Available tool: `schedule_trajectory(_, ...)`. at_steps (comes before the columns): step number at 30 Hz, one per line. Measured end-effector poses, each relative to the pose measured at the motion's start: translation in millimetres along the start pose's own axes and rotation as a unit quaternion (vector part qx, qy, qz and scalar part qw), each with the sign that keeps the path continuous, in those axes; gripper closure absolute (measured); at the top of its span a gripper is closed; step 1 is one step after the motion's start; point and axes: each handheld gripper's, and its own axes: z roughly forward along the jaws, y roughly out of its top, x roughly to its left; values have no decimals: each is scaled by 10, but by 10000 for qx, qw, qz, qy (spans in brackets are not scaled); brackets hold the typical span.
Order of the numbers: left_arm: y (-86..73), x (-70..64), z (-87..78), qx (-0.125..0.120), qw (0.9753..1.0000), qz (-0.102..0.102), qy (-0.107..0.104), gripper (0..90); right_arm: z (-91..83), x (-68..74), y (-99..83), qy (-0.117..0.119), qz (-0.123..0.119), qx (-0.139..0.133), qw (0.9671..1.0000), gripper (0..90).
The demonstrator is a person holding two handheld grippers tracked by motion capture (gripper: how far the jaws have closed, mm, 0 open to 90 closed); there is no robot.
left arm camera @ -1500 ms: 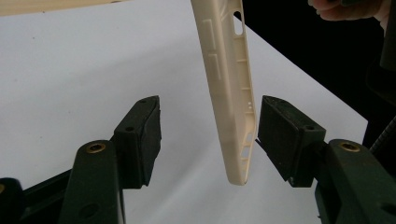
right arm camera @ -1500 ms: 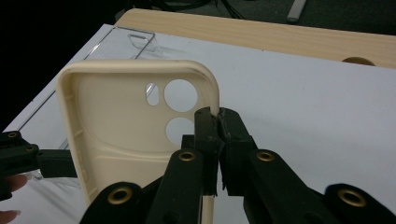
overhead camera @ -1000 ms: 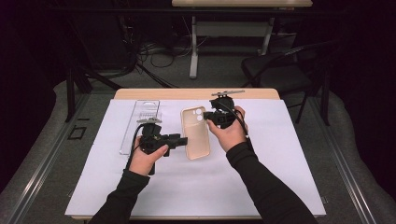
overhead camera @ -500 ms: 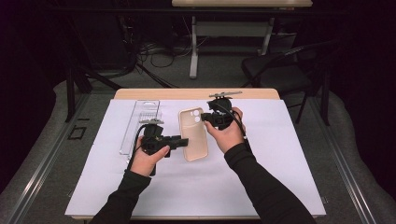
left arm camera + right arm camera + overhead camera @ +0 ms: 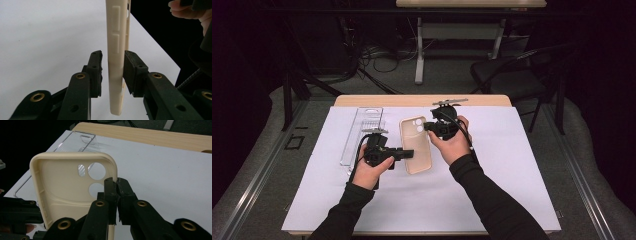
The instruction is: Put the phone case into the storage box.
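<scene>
Cream phone case [image 5: 416,145] held just above white table cover [image 5: 522,165], mid-table, between both grippers. Right gripper [image 5: 428,126] clamped on its side edge near camera holes. Left gripper [image 5: 411,153] straddles opposite edge, jaws apart, not yet gripping. Long axis runs away from person, camera end far. Clear plastic tray [image 5: 362,132] lies left.

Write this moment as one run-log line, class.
right gripper: shut on phone case edge | left gripper: open, astride case side | clear packaging: on table
</scene>
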Motion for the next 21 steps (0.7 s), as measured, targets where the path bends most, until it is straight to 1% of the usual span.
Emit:
schedule_trajectory(5,-4,-7,9,35,10000,-31,-3,711,4,18,-1,39,-29,-12,10000,873)
schedule_trajectory(9,-4,0,10,62,9999,-84,-36,738,7,31,-4,56,-27,-10,10000,873)
schedule_trajectory(16,-2,13,-4,79,9998,-185,-23,768,10,37,-9,83,-8,3,10000,873)
schedule_trajectory(21,-4,15,-3,93,9998,-198,-10,791,13,36,-12,85,-35,-9,10000,873)
